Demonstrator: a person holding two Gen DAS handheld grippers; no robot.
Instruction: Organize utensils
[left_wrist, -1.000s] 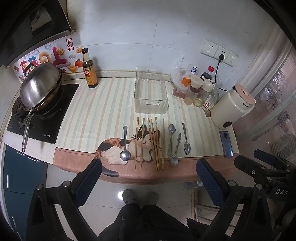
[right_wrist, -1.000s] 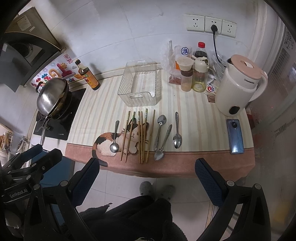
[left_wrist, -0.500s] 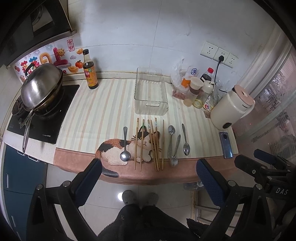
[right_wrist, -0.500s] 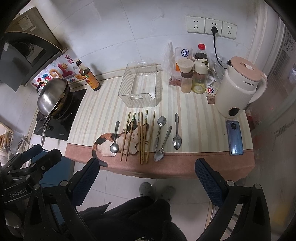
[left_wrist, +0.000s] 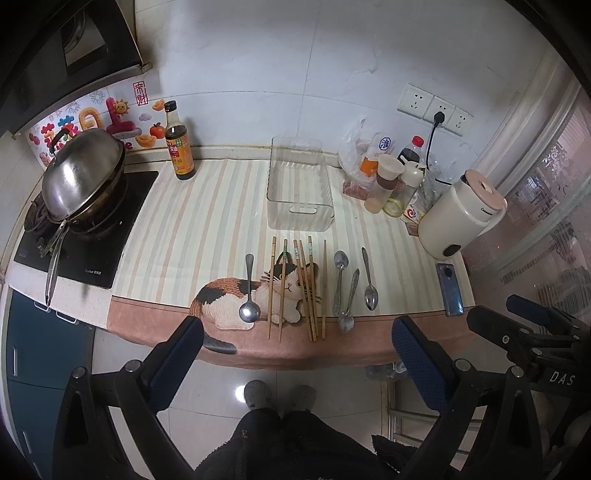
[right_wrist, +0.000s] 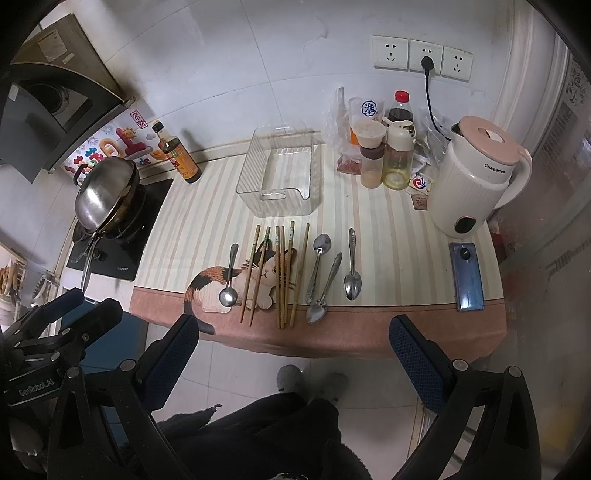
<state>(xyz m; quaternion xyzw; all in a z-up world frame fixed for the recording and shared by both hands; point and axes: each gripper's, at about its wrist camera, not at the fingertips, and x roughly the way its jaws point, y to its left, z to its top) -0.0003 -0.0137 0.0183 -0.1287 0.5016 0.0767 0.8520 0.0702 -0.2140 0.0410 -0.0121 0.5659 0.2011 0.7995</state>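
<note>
Several wooden chopsticks (left_wrist: 301, 286) (right_wrist: 280, 271) lie side by side near the counter's front edge. One spoon (left_wrist: 249, 293) (right_wrist: 229, 277) lies to their left on the cat picture, three spoons (left_wrist: 351, 284) (right_wrist: 332, 273) to their right. An empty clear plastic bin (left_wrist: 300, 190) (right_wrist: 280, 177) stands behind them. My left gripper (left_wrist: 295, 354) is open and empty, held back over the floor in front of the counter. My right gripper (right_wrist: 295, 354) is also open and empty, at the same distance.
A wok on a stove (left_wrist: 83, 184) sits at the left, a soy sauce bottle (left_wrist: 179, 146) behind. Bottles and jars (left_wrist: 388, 177), a white kettle (left_wrist: 460, 216) and a blue phone (left_wrist: 450, 284) are at the right. The counter has a striped cloth (left_wrist: 207, 229).
Both grippers have drawn back and up slightly, so the counter looks a little smaller and lower. Nothing on the counter has moved.
</note>
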